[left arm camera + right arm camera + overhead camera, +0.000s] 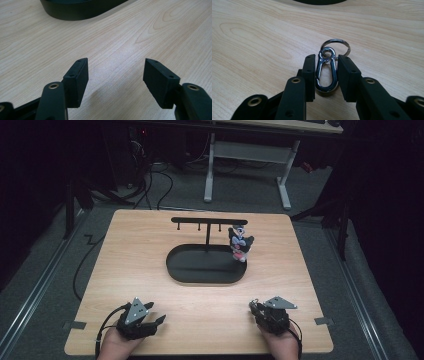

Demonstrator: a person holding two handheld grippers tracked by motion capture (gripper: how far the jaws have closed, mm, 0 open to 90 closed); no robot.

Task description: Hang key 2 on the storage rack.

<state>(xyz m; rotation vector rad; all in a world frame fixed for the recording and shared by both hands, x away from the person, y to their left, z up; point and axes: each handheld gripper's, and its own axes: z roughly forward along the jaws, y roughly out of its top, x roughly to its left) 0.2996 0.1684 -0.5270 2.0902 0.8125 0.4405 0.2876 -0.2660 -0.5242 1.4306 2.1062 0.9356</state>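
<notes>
Resting low at the near edge of one light wooden table: two handheld grippers, one per hand, both hands cut off by the bottom of the high view.

Left gripper near the left front corner, jaws spread wide, nothing between them. Same seen in the left gripper view: two black pads well apart, bare wood in the gap, curved dark edge of the stand base cut off at the top.

Right gripper near the right front corner. Close view: jaws drawn in on either side of one silver snap-hook clasp, pads touching or nearly touching its sides; firm pinch or loose contact, cannot tell. One split key ring linked through the clasp's small eye, lying on the wood just past the fingertips, its lower arc hidden behind the clasp and right pad. In the high view the clasp reads as a small glint only.

Mid-table: one black display stand, oval tray base, single upright post, one crossbar with three short pegs counted below it. One small figure charm, dark with white and pink, at the right end of the bar over the base rim; hanging or standing, too small to tell. Well apart from both grippers.

Beyond the table: dim floor, cables, legs of one white desk, its top cut off.
</notes>
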